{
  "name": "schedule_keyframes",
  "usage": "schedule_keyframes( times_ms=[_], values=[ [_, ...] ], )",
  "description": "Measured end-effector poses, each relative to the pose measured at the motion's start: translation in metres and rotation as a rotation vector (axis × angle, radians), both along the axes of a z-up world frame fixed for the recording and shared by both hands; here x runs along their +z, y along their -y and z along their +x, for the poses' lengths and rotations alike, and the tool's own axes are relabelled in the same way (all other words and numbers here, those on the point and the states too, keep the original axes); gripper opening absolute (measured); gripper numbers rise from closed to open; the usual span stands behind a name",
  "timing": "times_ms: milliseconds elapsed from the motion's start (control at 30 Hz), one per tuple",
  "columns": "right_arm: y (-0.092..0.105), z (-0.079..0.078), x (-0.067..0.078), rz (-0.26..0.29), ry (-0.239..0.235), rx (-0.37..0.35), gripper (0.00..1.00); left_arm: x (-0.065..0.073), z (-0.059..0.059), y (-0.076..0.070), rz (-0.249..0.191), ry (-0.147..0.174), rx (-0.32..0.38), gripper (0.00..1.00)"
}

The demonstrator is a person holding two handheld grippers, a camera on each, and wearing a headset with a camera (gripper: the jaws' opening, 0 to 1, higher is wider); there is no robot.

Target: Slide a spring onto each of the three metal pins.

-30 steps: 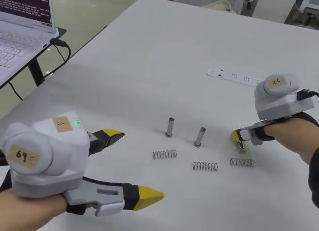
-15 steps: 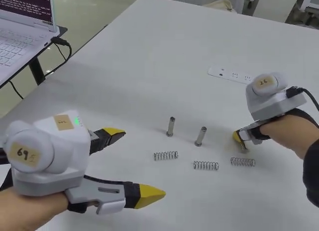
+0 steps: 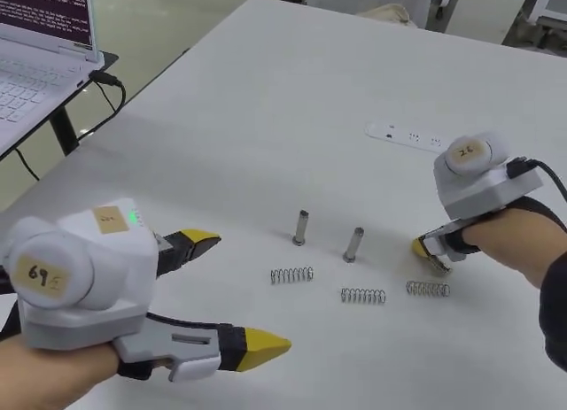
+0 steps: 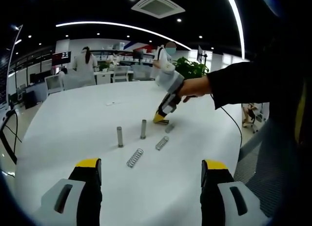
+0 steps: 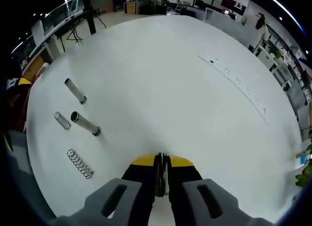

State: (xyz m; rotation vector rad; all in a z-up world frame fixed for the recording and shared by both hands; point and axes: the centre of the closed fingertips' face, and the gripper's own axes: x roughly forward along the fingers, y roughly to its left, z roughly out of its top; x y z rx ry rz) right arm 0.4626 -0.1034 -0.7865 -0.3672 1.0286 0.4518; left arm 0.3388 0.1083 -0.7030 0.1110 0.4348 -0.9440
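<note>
Coiled steel springs lie flat in a row on the white bench [image 3: 266, 118], low in the centre of the head view: left spring [image 3: 291, 274], middle spring [image 3: 363, 296], right spring [image 3: 428, 289]. Just above them two silver cylindrical metal pins stand upright, left pin [image 3: 301, 227] and middle pin [image 3: 353, 243]. At right, the right hand-held gripper [image 3: 427, 251] is clamped on a third metal pin [image 5: 161, 171], near the right spring. At lower left, the left hand-held gripper [image 3: 235, 292] has its yellow-tipped jaws wide apart. A white power strip [image 3: 403, 135] lies further up.
</note>
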Motion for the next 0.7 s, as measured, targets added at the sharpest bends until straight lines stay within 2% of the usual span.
schedule_keyframes(
  times_ms=[700],
  values=[
    [0.008, -0.020, 0.036, 0.064, 0.082, -0.046, 0.05, 0.003, -0.006, 0.006, 0.010, 0.016, -0.031, 0.81]
  ],
)
